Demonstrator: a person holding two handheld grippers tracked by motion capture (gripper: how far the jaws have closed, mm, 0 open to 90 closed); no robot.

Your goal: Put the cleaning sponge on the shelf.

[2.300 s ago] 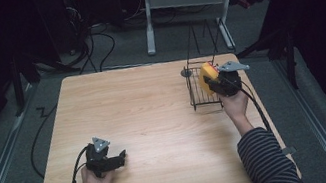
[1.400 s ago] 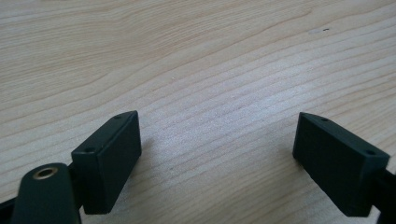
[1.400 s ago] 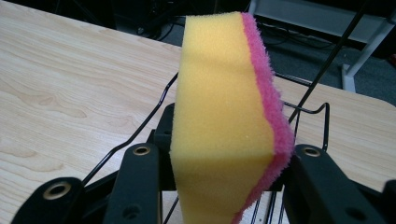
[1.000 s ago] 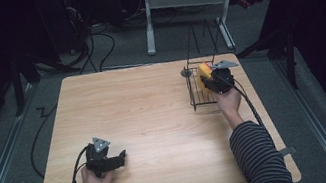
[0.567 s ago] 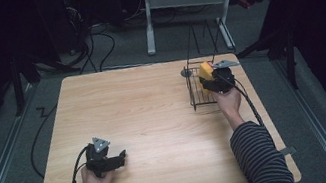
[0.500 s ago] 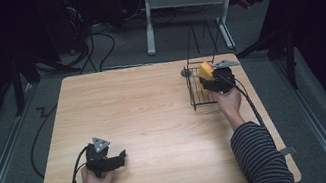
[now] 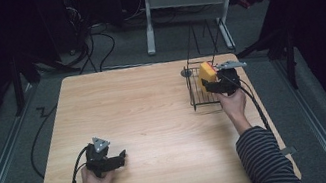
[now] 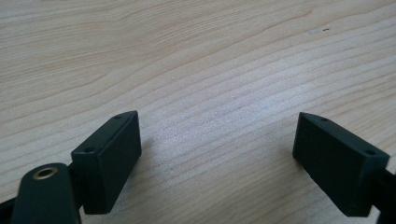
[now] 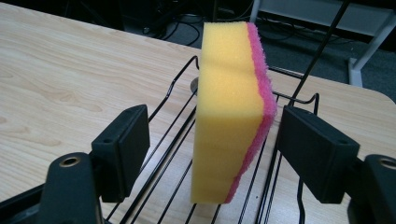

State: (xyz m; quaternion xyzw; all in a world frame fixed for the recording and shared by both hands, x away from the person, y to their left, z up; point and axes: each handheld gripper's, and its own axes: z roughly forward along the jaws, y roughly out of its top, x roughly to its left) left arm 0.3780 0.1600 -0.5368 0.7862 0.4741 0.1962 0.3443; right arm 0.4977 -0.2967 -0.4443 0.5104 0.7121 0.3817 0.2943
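A yellow sponge [image 9: 229, 112] with a pink scouring face stands on edge in a black wire rack [image 9: 173, 88] at the table's far right. My right gripper [image 9: 215, 123] is open around it: the left jaw stands clear of the yellow side and the right jaw sits close to the pink side. From above, the sponge [image 7: 206, 71] rises out of the rack [image 7: 198, 101] with the right gripper [image 7: 207, 85] just behind it. My left gripper [image 7: 121, 159] rests low near the front left, and its jaws [image 8: 217, 123] are wide open over bare wood.
The wooden table [image 7: 156, 123] is bare between the two hands. A small grey disc [image 7: 187, 73] lies beside the rack's far left corner. Thin black rods [image 7: 200, 39] rise from the rack's back. The table's right edge runs close to the rack.
The right hand and forearm have shifted slightly left at the rack, while the sponge has stayed where it was. The left gripper has not moved.
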